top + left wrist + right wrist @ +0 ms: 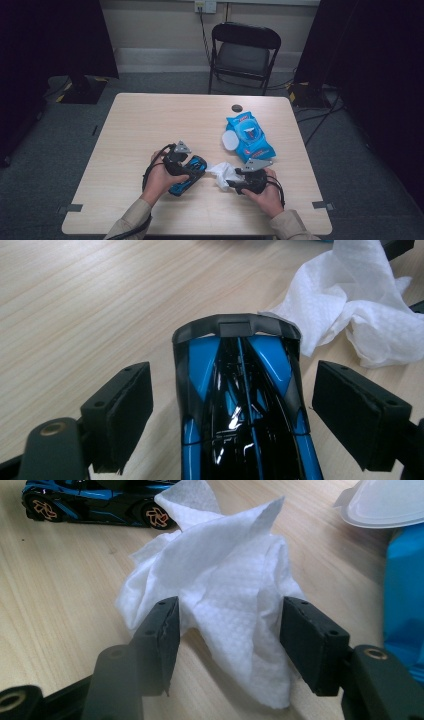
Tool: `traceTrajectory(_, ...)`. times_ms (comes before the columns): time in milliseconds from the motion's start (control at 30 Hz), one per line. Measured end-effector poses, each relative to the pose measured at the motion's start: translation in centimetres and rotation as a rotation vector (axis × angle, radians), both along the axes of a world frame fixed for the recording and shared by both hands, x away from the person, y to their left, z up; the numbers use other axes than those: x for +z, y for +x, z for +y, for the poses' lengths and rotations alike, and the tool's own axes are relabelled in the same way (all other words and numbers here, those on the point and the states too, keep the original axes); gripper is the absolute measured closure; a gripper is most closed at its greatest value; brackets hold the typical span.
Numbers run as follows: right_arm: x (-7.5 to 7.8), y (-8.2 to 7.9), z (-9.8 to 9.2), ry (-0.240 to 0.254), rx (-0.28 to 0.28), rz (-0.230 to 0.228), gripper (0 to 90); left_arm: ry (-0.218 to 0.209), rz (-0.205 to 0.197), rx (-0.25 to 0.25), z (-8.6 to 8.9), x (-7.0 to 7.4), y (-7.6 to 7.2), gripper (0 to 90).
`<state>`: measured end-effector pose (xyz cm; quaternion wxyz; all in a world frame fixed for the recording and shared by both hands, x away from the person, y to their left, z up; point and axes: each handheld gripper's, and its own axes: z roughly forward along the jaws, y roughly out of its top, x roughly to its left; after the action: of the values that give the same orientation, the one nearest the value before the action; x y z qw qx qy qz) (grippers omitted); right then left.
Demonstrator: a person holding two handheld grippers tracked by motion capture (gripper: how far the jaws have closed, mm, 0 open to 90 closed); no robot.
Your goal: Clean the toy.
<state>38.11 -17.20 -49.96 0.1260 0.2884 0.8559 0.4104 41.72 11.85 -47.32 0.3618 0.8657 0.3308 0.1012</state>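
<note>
Pale wood-grain table (150,130) on grey carpet, black folding chair (244,50) past the far edge, dark curtains either side.

Work in hand: wiping a toy car w/ a wet wipe. Toy car (189,175) sits near the front edge, a bit left of centre; wipe (220,172) lies just right of it, towards the right gripper. Blue wipe pack (248,136) w/ lid flipped open is behind them, right of centre; small dark cap (237,108) near the far edge.

Handling, my guess:
- Car: glossy black/blue plastic shell (240,405), stiff, light, prob. slippery on the curved top. It rolls, so it could scoot when pushed. Best hold is across the flat flanks, mid-body, not the thin front lip.
- Wipe (225,595): soft, limp, crumpled, almost no weight, likely damp. It won't slip but will bunch. Pinch the thick gathered middle, not a loose corner.

Jaws:
- Left gripper (235,410): jaws stand apart on both sides of the car, gaps showing btw. pads and shell, so no squeeze on it.
- Right gripper (230,640): jaws open, straddling the wipe's lower fold. Left pad is right at the cloth, right pad close beside it; can't see any real pinch.
</note>
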Motion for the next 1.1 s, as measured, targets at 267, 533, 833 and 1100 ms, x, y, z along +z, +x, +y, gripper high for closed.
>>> traceTrajectory(267, -0.3, 0.1, 0.2, -0.009, 0.003, 0.006, 40.8, 0.024, 0.024, 0.007, -1.4, -1.3, 0.5, 15.8)
traceTrajectory(533, -0.3, 0.1, 0.2, -0.018, 0.003, 0.011, 40.7, 0.054, 0.023, 0.011, -2.2, -1.7, 0.7, 15.8)
traceTrajectory(833, -0.4, 0.1, 0.1, -0.016, 0.004, 0.010, 40.6, 0.072, 0.016, 0.029, -2.6, -2.0, 0.8, 17.7)
traceTrajectory(1100, -0.4, 0.0, 0.2, -0.024, 0.002, 0.003, 42.2, 0.076, 0.016, 0.043, -2.7, -1.9, 0.6, 24.8)
